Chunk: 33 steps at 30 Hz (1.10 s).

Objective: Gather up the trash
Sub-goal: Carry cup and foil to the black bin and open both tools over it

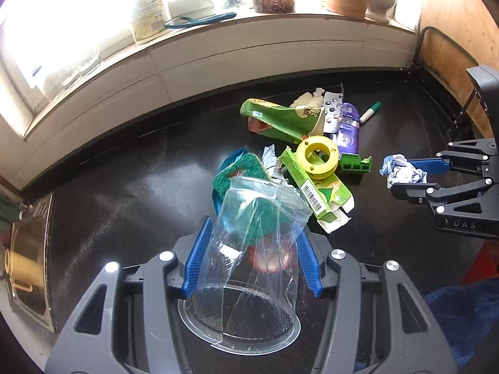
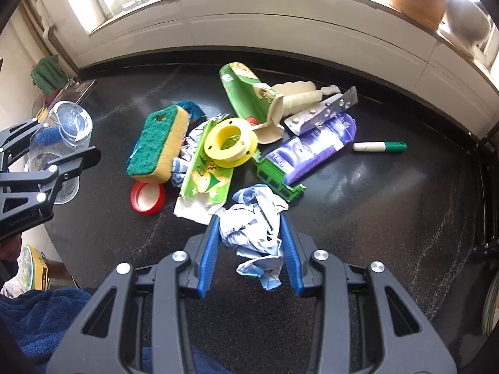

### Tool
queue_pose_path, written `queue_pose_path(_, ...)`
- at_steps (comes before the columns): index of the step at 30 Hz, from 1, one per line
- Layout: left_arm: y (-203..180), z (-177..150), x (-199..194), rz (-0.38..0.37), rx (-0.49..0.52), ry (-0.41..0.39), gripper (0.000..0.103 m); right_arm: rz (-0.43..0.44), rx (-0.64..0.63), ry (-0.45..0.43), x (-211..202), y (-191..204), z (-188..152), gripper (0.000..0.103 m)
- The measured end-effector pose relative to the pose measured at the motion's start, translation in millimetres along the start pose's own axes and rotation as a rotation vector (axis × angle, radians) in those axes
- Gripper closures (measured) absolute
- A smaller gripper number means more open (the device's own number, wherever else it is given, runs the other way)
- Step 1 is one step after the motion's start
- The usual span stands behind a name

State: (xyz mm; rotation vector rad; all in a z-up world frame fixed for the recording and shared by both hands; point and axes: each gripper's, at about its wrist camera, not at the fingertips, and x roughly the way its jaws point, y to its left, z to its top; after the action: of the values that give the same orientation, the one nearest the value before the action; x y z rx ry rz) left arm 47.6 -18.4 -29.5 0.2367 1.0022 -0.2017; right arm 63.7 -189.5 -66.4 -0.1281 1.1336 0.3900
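1. Left gripper (image 1: 252,249): both blue pads are clamped on a crushed clear plastic cup (image 1: 249,265). The cup fills the lower centre of the left wrist view, its rim toward the camera. In the right wrist view the same cup (image 2: 62,143) appears at the left edge, held clear of the pile.
2. Right gripper (image 2: 249,240): the pads are clenched on a crumpled blue-and-white paper wad (image 2: 252,227), lower centre of the right wrist view. In the left wrist view the wad (image 1: 402,171) sits at the right edge, between the fingertips.
3. Remaining trash lies in one pile on the black countertop (image 2: 374,218), centre frame in both views.
4. Pile contents, right wrist view:
   - green-and-yellow sponge (image 2: 159,143), left of centre;
   - red lid (image 2: 148,198), just below the sponge;
   - yellow spool (image 2: 230,141), resting on a flattened green carton (image 2: 207,171);
   - purple packet (image 2: 315,149), right of the spool;
   - blister pack (image 2: 324,110), lying across the packet's upper end.
5. A green-capped marker (image 2: 380,146) lies apart, right of the pile.
6. A windowsill (image 1: 280,18) spans the upper frame.
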Motion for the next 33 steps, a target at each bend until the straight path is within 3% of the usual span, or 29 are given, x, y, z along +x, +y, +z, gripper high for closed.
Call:
queue_pose_path(4,22.7,-25.4,-13.8,0.055,-0.105,-0.008,0.051,0.049,-0.100,0.010,-2.8,34.6,5.9,0.064)
queue_pose_path(8,71.4,-78.2,-33.3,0.144,-0.319,0.001,0.051,0.145,-0.230,0.035,8.7,98.5,23.3,0.064)
queue_pose_path(13,142.8,-190.0,-60.8,0.293,-0.632,0.062,0.051,0.307,-0.504,0.093,28.8,233.3,31.0,0.064)
queue_pose_path(19,187.5,-349.5,-87.7,0.459,-0.910,0.156,0.051,0.525,-0.820,0.210,51.2,415.1,-5.8,0.064)
queue_pose_path(25,213.2,-459.2,-78.2,0.480,-1.125,0.142,0.051,0.655,-0.964,0.342,76.3,548.7,-59.2,0.063)
queue_pose_path(29,224.7,-498.1,-54.3,0.466,-1.189,0.147,0.051,0.638,-1.031,0.407,109.1,604.7,-90.6,0.063)
queue_pose_path(33,230.8,-519.9,-39.5,0.430,-1.259,0.128,0.051,0.600,-1.055,0.430,142.4,633.3,-102.3,0.063)
